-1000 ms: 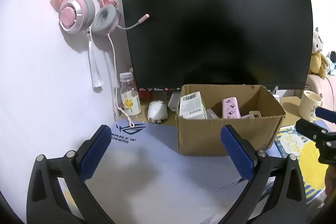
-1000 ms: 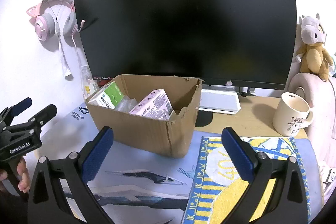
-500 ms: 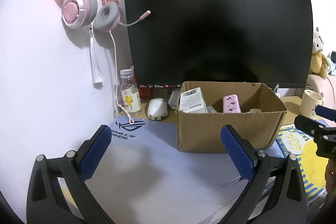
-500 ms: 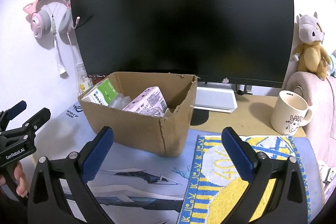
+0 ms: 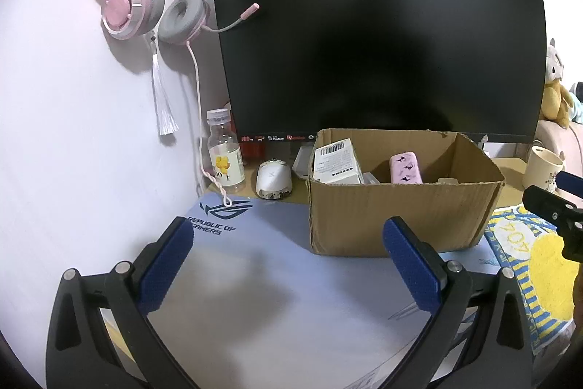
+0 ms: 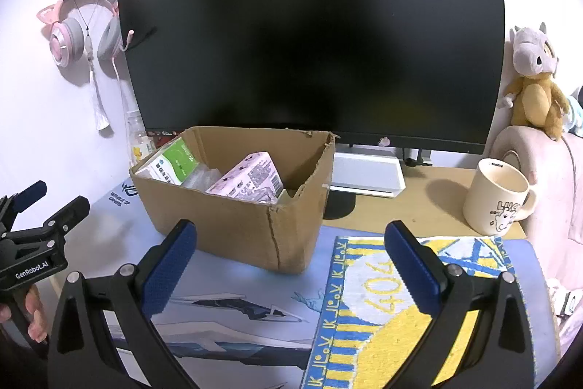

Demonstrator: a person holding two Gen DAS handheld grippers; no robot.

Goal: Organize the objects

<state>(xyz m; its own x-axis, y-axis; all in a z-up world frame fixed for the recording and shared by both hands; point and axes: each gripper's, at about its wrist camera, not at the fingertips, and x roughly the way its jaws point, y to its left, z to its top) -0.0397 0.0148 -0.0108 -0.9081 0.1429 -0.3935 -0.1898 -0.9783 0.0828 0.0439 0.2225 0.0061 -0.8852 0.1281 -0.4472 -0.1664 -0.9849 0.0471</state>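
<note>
Both my left gripper (image 5: 288,259) and right gripper (image 6: 291,261) hover empty, jaws spread, cardboard box (image 6: 240,225) mid-frame.

Left gripper (image 5: 288,265): jaws spread wide, nothing between the blue pads (image 5: 165,267); both black finger arms sit level and symmetrical. Seen from the right wrist view, it points forward at the left edge, with a hand (image 6: 31,314) curled around its handle below. Right gripper (image 6: 289,267): jaws likewise wide apart, blue pads (image 6: 413,270) bare and empty. Its tip shows at the right edge of the left wrist view.
</note>
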